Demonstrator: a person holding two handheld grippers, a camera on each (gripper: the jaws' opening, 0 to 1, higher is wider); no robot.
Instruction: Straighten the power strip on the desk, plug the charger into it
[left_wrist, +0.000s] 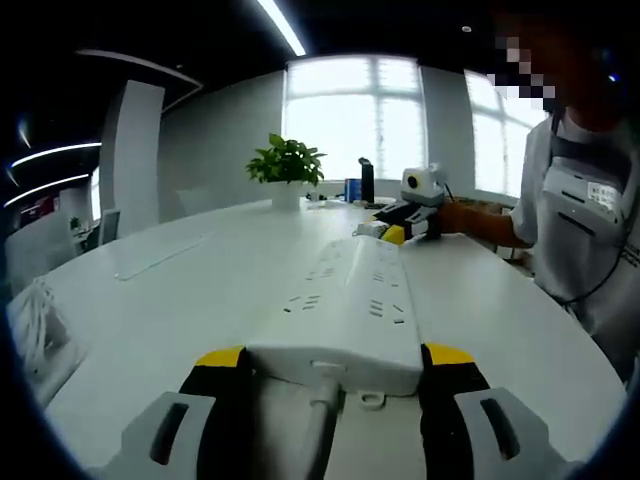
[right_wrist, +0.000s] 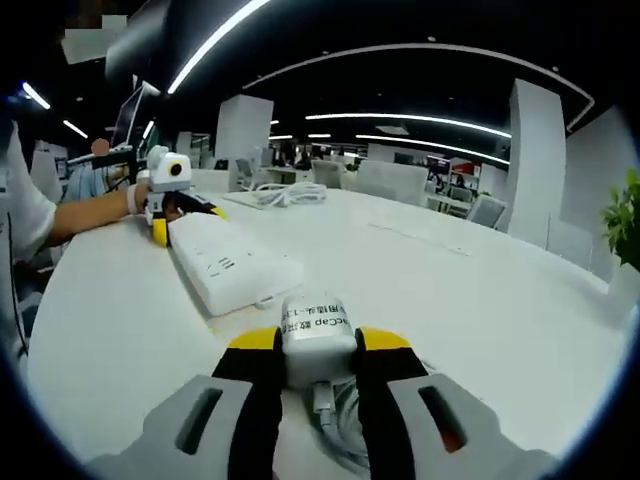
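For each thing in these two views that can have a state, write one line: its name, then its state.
Power strip: flat on the desk, cord end held between the left jaws, sockets empty.
Charger: unplugged, clamped between the right jaws, its cable trailing below.
Left gripper: shut on the power strip.
Right gripper: shut on the charger.
Desk: white.
Potted plant: upright at the desk's far end.
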